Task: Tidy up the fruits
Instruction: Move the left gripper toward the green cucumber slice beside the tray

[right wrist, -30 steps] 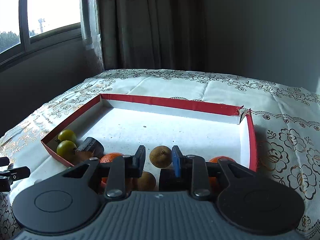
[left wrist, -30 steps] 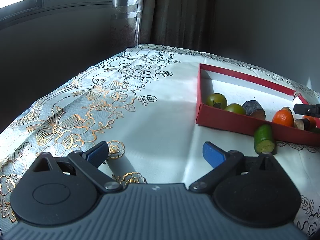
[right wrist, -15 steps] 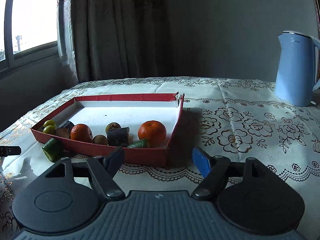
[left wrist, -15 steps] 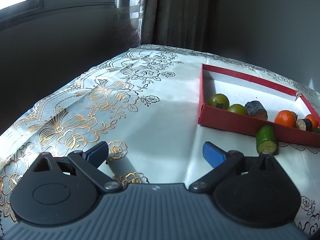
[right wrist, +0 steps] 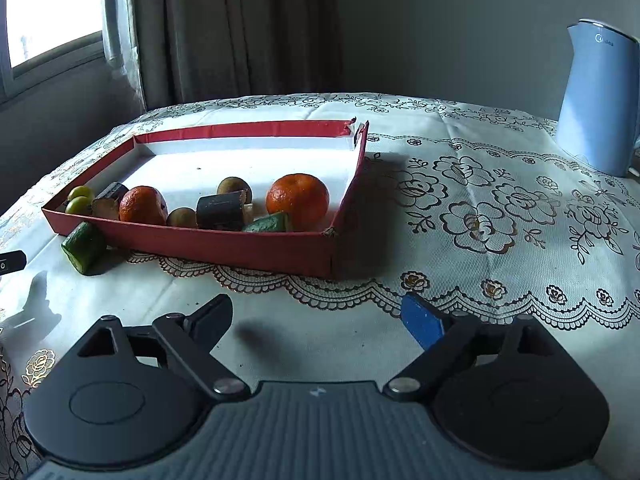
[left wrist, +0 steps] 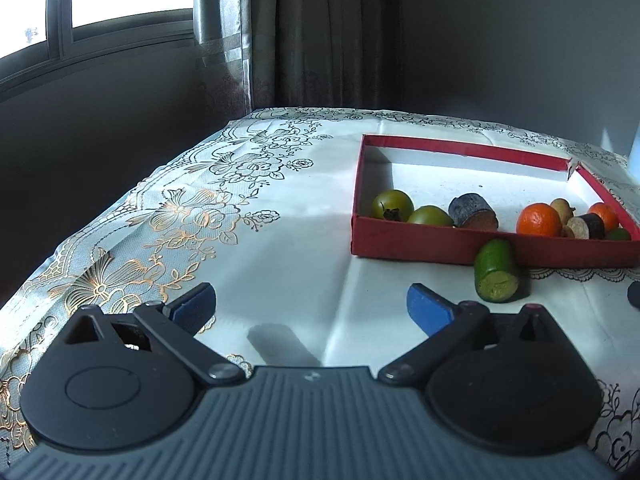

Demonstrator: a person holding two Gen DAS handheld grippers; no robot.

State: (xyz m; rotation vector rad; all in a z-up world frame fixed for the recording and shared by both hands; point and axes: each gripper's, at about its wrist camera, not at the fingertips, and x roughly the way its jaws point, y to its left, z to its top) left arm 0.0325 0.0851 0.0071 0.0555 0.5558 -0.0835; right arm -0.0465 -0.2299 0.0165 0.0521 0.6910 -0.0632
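Note:
A red shallow box (left wrist: 424,242) (right wrist: 240,246) holds two green fruits (left wrist: 393,205), two oranges (right wrist: 298,195) (right wrist: 142,205), dark cut pieces (right wrist: 221,211), brown fruits and a green piece. A green cucumber piece (left wrist: 496,276) (right wrist: 83,247) lies on the cloth outside the box's near wall. My left gripper (left wrist: 310,306) is open and empty, to the left of and nearer than the cucumber piece. My right gripper (right wrist: 316,316) is open and empty, in front of the box's near right corner.
A blue electric kettle (right wrist: 598,96) stands at the back right. The table has a white floral cloth (right wrist: 500,216); its left edge (left wrist: 120,208) drops off near the window wall and curtain.
My right gripper has opened and pulled back out of the box to the near side of it. My left view has shifted slightly, with the box now nearer the centre.

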